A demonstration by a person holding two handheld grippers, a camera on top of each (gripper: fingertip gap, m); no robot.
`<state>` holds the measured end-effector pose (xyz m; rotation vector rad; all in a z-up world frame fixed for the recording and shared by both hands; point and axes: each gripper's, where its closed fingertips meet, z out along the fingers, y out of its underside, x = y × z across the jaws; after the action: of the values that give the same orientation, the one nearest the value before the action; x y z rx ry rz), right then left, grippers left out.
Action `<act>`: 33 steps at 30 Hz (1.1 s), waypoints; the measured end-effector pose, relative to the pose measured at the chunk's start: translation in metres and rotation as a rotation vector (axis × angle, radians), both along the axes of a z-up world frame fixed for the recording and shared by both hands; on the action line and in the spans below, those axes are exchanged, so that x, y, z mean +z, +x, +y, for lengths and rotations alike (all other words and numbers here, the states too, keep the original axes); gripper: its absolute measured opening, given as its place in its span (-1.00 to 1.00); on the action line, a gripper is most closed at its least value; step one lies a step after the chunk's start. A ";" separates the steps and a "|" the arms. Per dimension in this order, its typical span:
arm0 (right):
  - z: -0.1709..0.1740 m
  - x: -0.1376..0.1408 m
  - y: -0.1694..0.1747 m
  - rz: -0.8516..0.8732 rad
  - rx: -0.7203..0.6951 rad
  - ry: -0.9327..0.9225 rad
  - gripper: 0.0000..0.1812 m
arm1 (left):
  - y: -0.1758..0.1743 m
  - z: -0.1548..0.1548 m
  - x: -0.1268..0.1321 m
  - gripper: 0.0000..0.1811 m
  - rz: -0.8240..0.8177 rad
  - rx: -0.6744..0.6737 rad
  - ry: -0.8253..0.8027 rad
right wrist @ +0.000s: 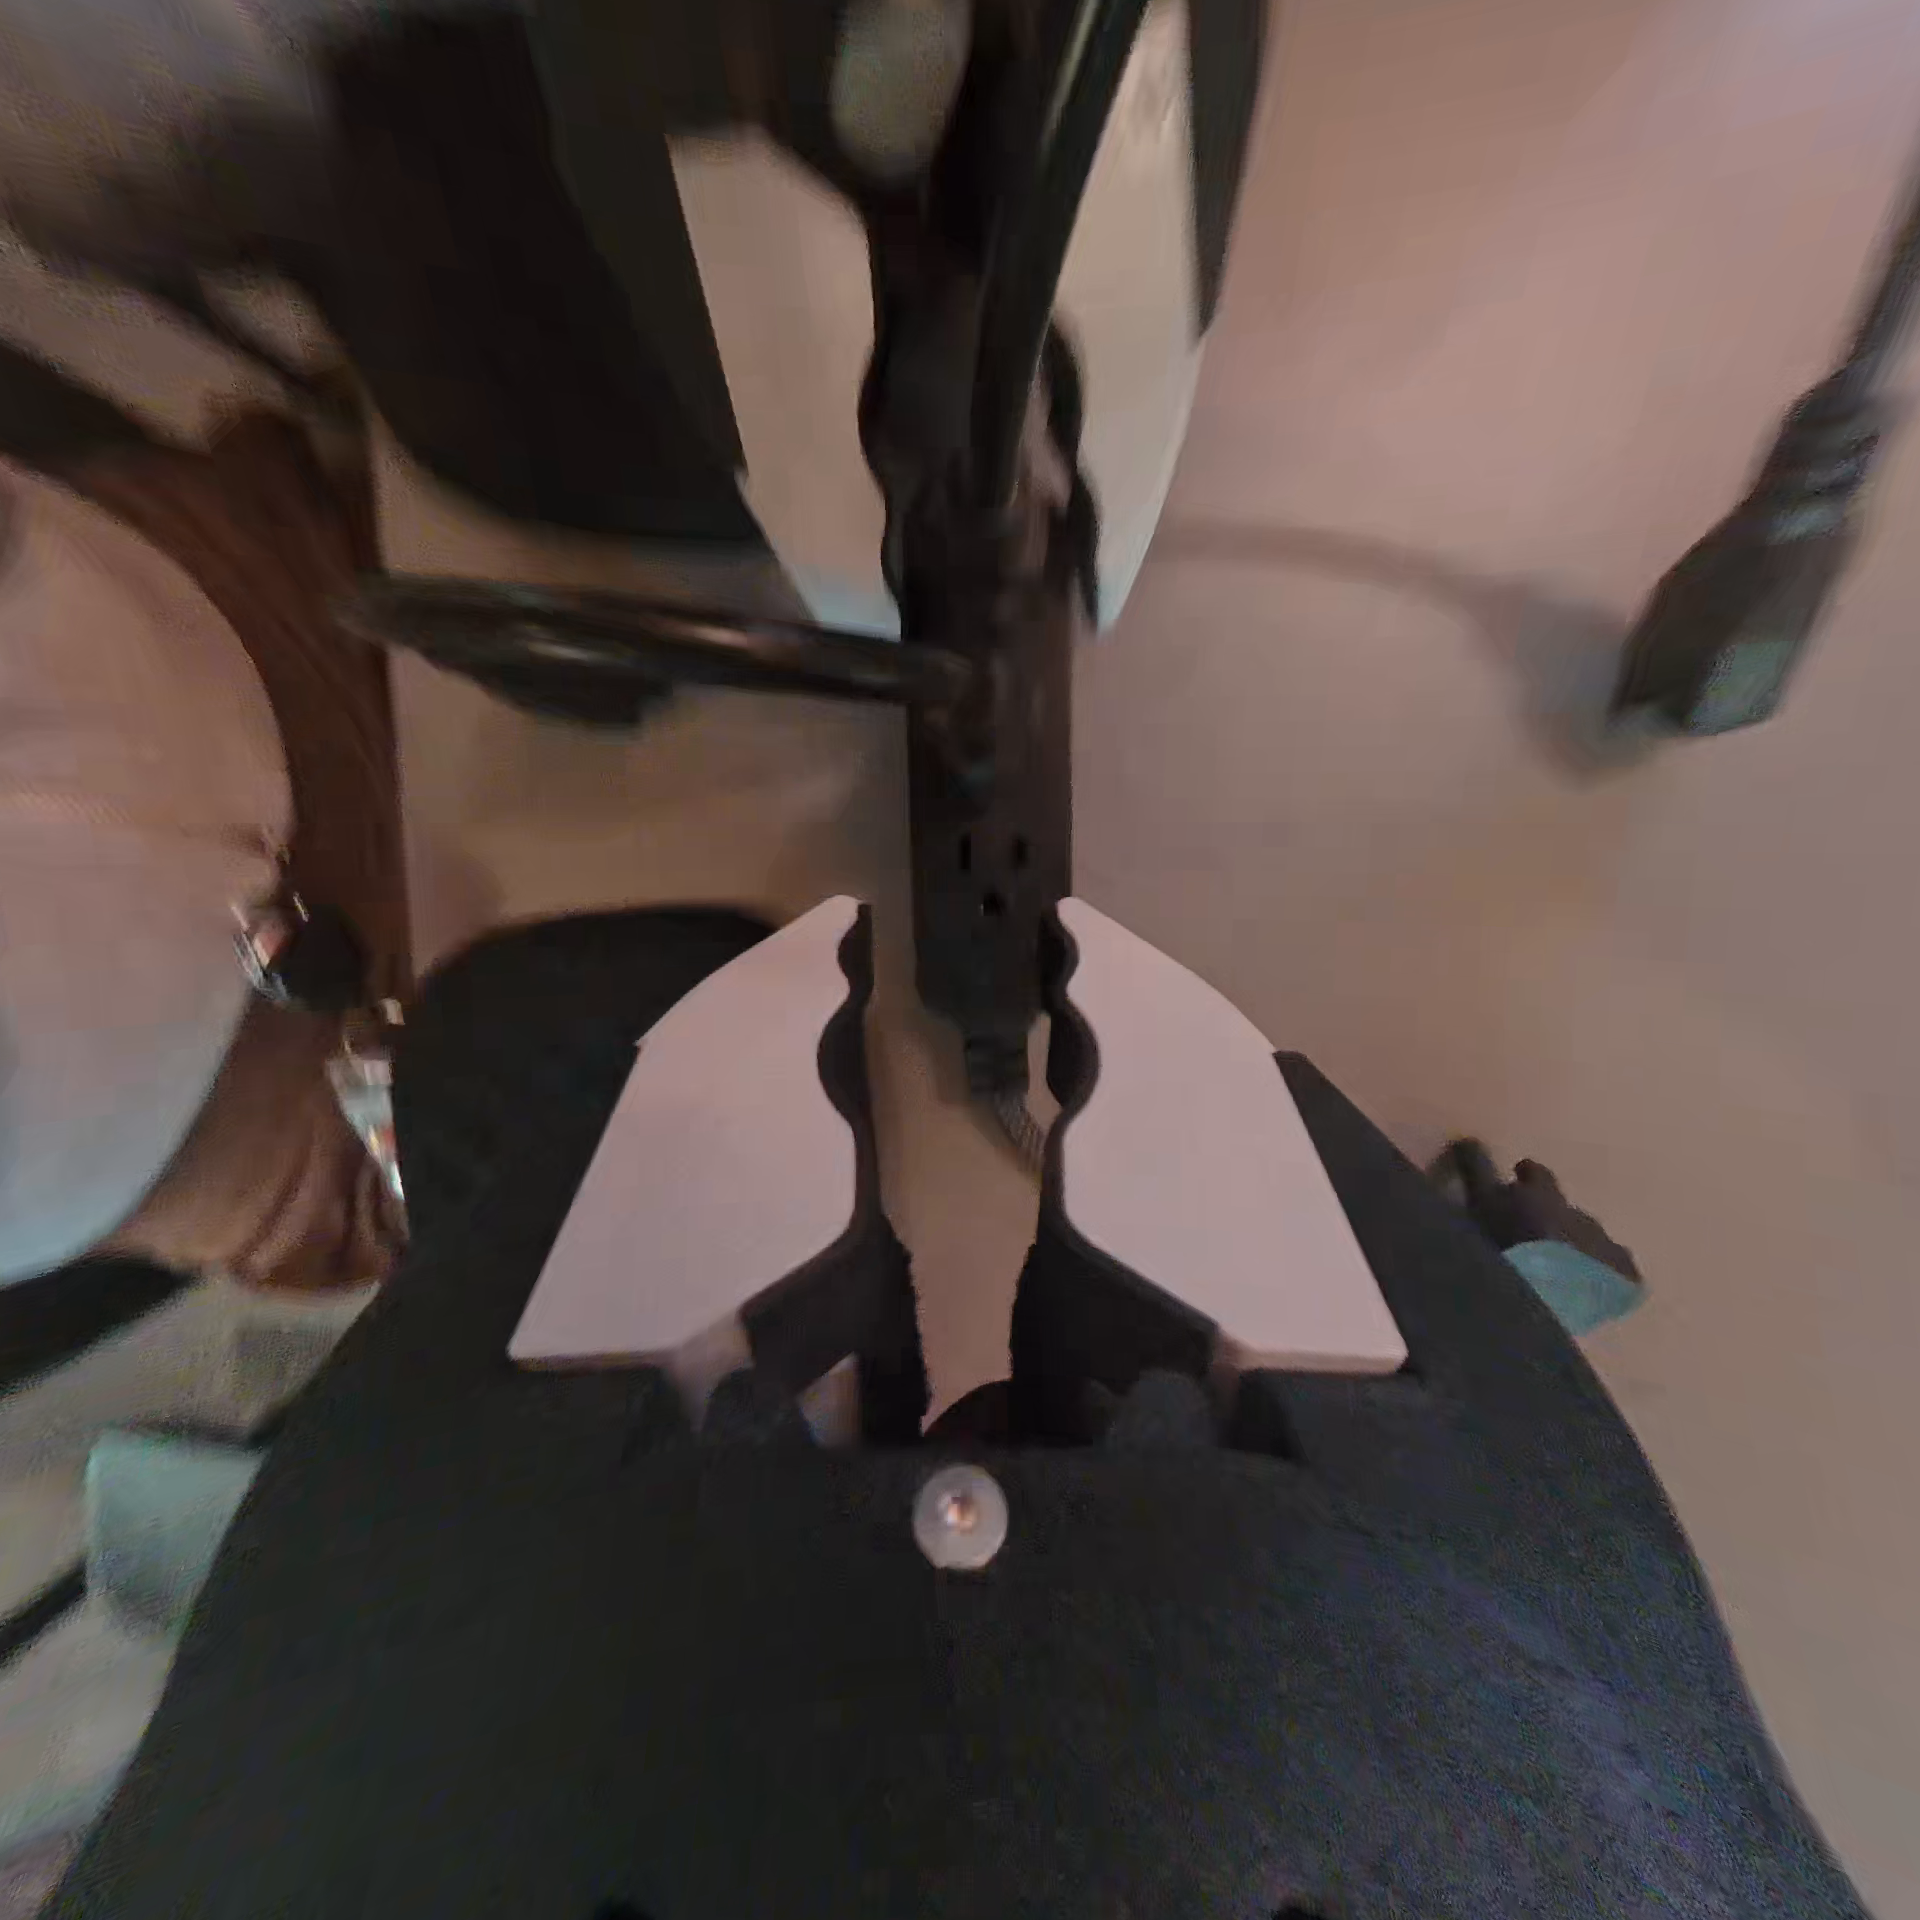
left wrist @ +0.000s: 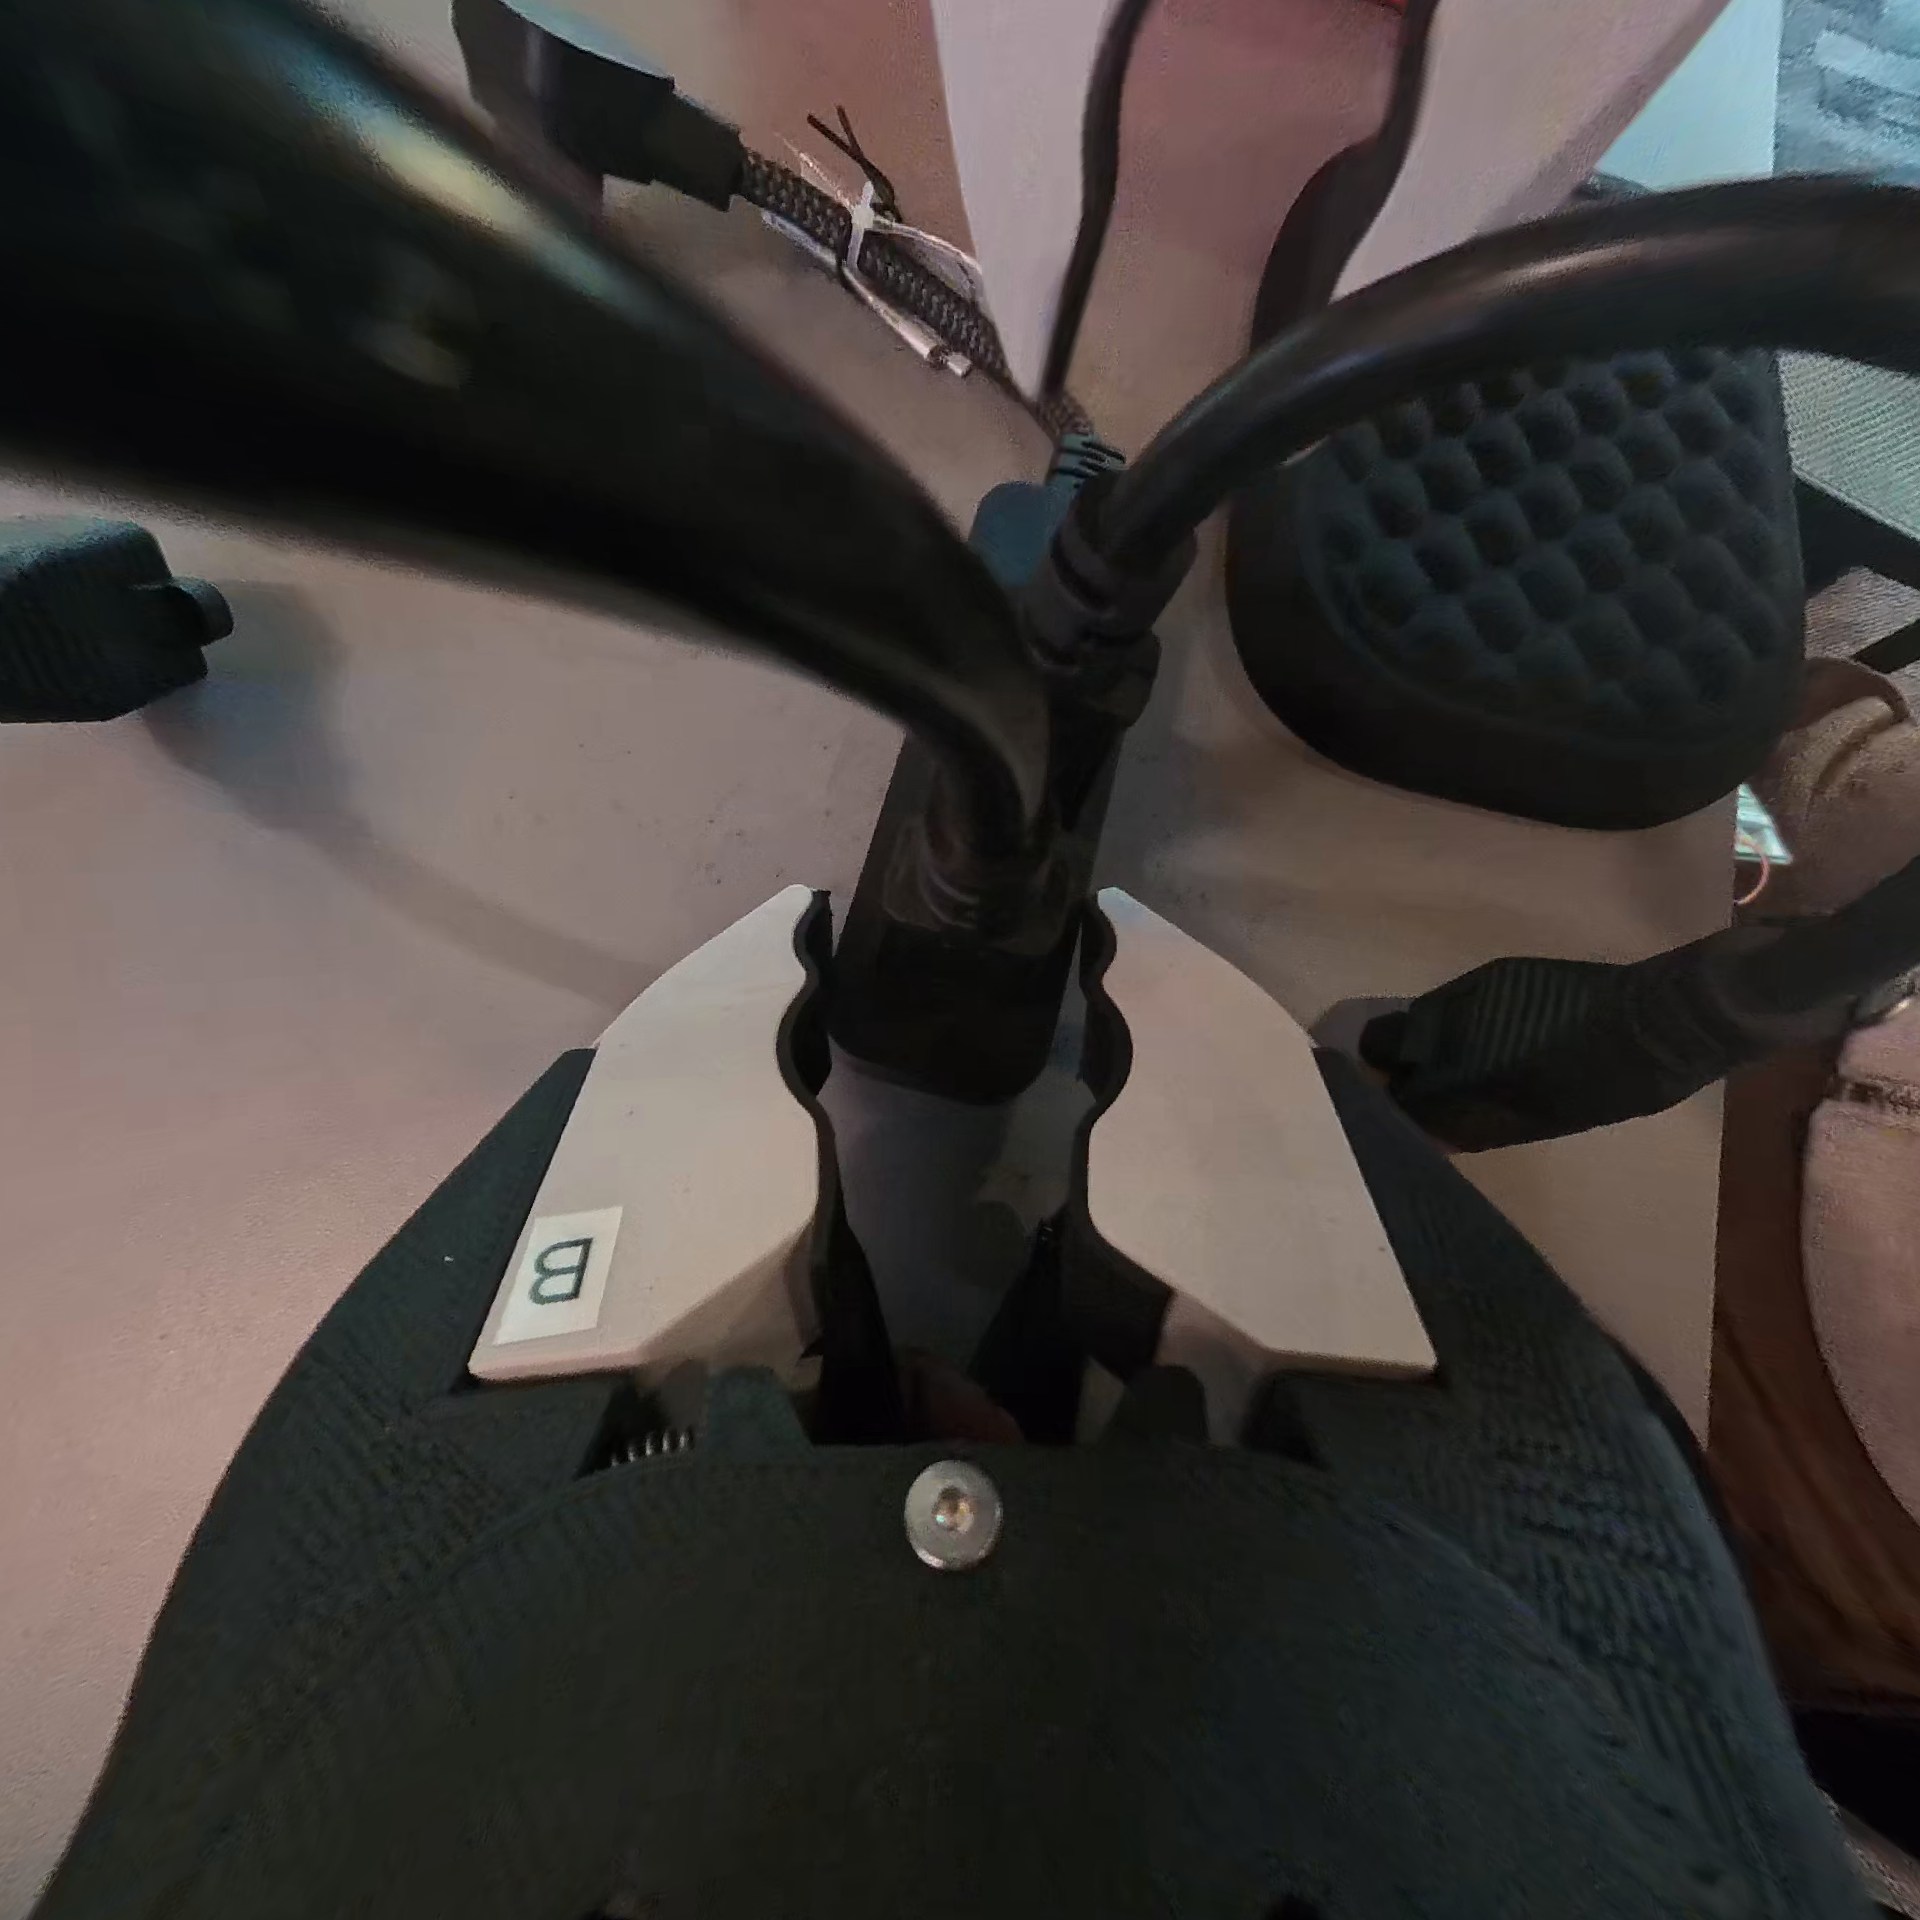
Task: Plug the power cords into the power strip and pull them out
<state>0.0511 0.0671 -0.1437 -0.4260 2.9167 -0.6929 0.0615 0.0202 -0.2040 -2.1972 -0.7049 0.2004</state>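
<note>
Black power strip [right wrist: 992,831] lay lengthwise on pale tabletop [right wrist: 1455,831], near end showing one free outlet. Black power cords [left wrist: 1351,343] were plugged in farther along, arching up and away. Loose black plug [right wrist: 1756,582] lay apart toward right edge; view blurred.

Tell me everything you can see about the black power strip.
The power strip is a long, narrow black bar, plastic-looking, lying on the pale table. One free outlet faces up near the right gripper, whose fingers flank that end. Black cords are plugged in farther along. The left gripper clamps its opposite end.
</note>
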 end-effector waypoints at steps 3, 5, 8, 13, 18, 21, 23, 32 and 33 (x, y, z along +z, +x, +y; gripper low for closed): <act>-0.015 0.043 0.007 -0.073 -0.082 -0.409 -0.50 | 0.000 0.000 0.000 -0.50 0.005 -0.001 -0.004; -0.013 0.058 0.012 -0.119 -0.128 -0.647 -0.32 | 0.000 0.000 0.000 -0.50 0.008 -0.002 -0.005; 0.000 0.058 0.007 -0.097 -0.235 -0.945 0.04 | -0.001 0.000 0.000 -0.49 0.021 -0.002 -0.012; 0.044 0.076 0.003 0.069 -0.356 -1.419 0.35 | -0.002 0.000 -0.001 -0.49 0.037 -0.001 -0.027; 0.091 0.104 0.016 0.223 -0.374 -1.709 0.14 | -0.003 0.000 -0.001 -0.49 0.050 0.002 -0.040; 0.083 0.090 0.019 0.110 -0.367 -1.636 0.14 | -0.004 -0.001 -0.002 -0.48 0.074 0.006 -0.063; 0.079 0.087 0.024 0.099 -0.333 -1.611 0.09 | -0.004 -0.001 -0.002 -0.48 0.092 0.009 -0.079; 0.072 0.078 0.038 0.128 -0.253 -1.537 -0.12 | -0.005 -0.002 -0.004 -0.47 0.132 0.016 -0.116; 0.072 0.078 0.039 0.132 -0.249 -1.533 -0.12 | -0.005 -0.002 -0.004 -0.47 0.135 0.016 -0.121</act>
<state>0.0900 0.1391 -0.0659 -0.1542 1.8842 -2.8517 0.0561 0.0181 -0.2077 -2.2680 -0.6505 0.4053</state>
